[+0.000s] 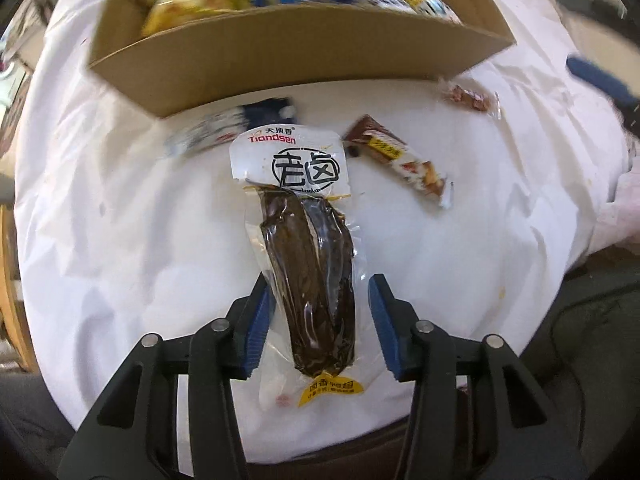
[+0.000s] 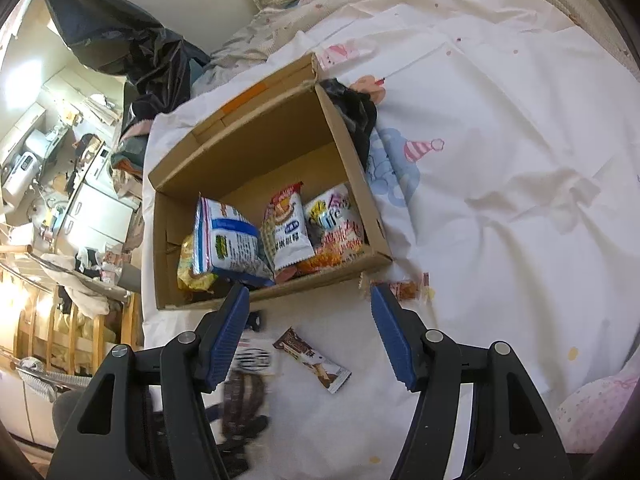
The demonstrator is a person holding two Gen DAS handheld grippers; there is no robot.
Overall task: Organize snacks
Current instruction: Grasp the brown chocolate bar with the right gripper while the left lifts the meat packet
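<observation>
Snacks are partly sorted in the left wrist view: the left hand-held gripper [image 1: 320,328] straddles a vacuum-sealed pouch [image 1: 308,264] of dark meat on the bed [image 1: 120,200] below the cardboard box [image 1: 280,64], pads not visibly pressing. Right wrist view: the right hand-held gripper [image 2: 310,332] hangs open and empty, several packets already fill the box's near end, and about 3 snacks remain outside, including a chocolate bar [image 2: 312,360].

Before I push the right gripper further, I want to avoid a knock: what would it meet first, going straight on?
Probably the near wall of the cardboard box, just beyond the right gripper; depth is hard to judge.
</observation>
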